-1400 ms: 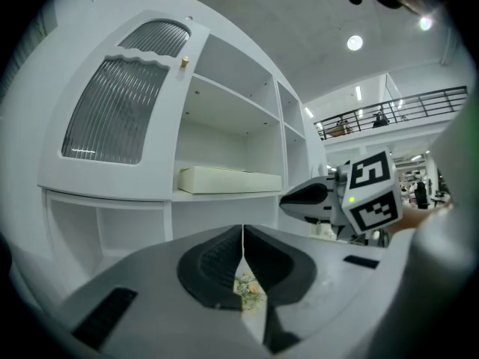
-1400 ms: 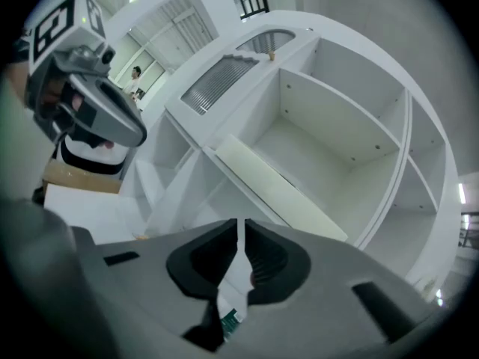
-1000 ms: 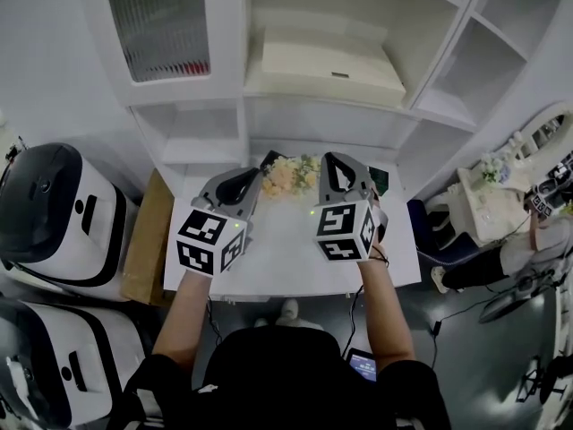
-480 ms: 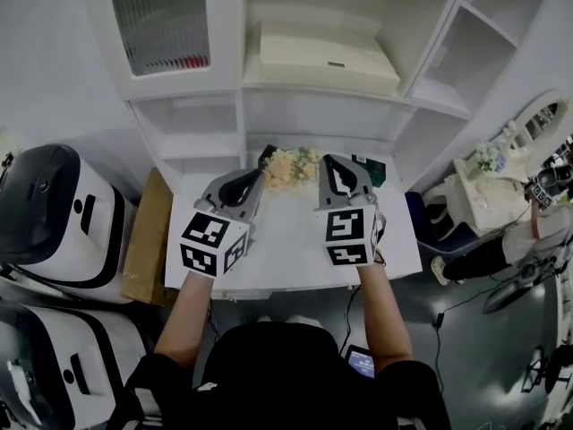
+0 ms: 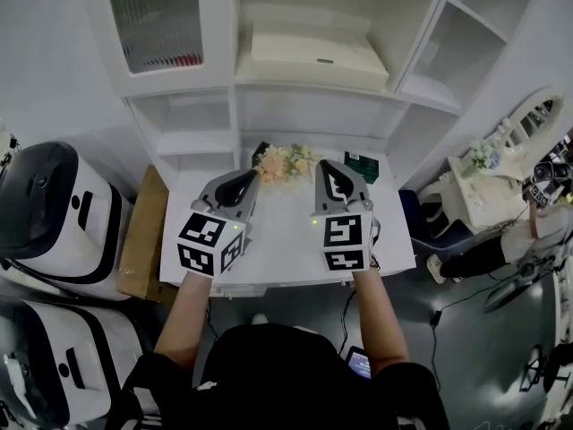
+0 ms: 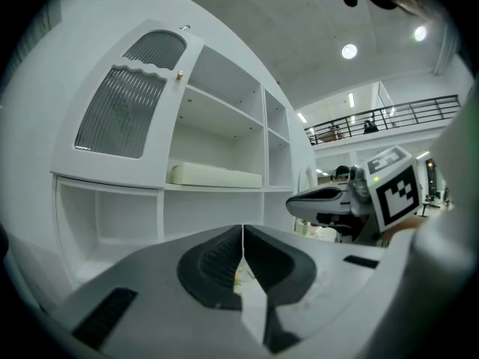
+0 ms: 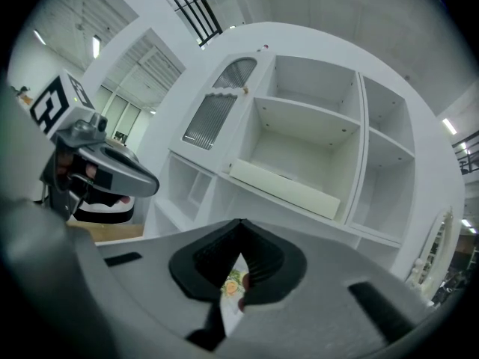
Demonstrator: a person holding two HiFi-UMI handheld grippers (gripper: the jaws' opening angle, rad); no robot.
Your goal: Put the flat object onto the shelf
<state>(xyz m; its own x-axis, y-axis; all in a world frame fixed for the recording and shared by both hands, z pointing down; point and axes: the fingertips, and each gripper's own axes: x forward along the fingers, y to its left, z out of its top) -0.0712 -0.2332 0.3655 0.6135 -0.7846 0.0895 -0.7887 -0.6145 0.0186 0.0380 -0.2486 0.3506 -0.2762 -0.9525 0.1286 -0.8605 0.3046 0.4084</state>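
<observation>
Nearest me: both forearms reach out over the white table (image 5: 277,258), a gripper in each hand, side by side and a little apart.

Left gripper (image 5: 245,176): jaws pressed together, only a thin seam between the dark pads, nothing in them. Right gripper (image 5: 328,167): jaws likewise closed tight, empty. Both point roughly level toward the shelf unit (image 5: 235,97), tips above the far half of the table.

Just past the tips, at the table's back edge: a bunch of pale flowers (image 5: 285,162), sitting between the two grippers. I glimpse it through the small gap below each pair of jaws. A small dark green item (image 5: 363,162) lies to its right, beyond the right gripper.

Farther: the flat object (image 5: 309,56), a long cream box, lies flat on a board in the wide central bay of the shelf unit. It is well beyond and above both grippers, touching neither. A ribbed-glass door (image 5: 157,21) closes the bay to its left.

Off to my left, on the floor: a cardboard box (image 5: 143,236) against the table, with white-and-black machines (image 5: 54,209) beside it.
</observation>
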